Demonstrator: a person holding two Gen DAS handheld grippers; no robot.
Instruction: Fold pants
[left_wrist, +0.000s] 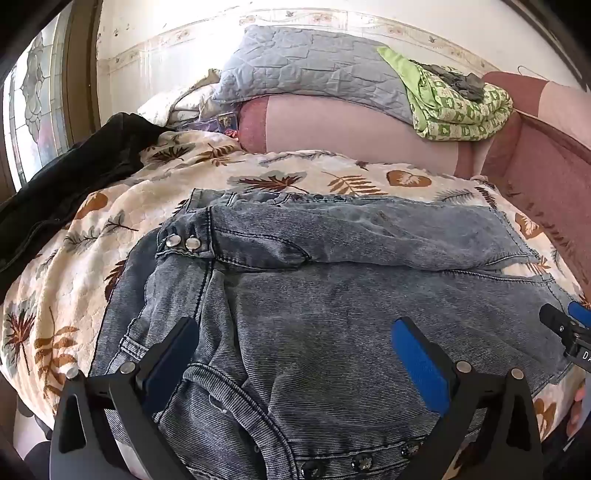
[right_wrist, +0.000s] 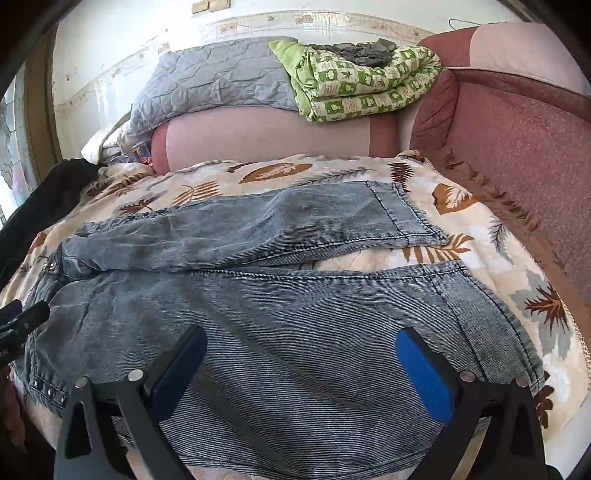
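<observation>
Left gripper (left_wrist: 295, 354) spread wide above jeans (left_wrist: 332, 295) waistband; right gripper (right_wrist: 301, 363) likewise agape over near leg. Jeans flat on leaf-print blanket (right_wrist: 480, 236).

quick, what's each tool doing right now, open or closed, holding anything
Left tool: open, holding nothing, over the waist end of the jeans.
Right tool: open, holding nothing, over the near leg.
</observation>
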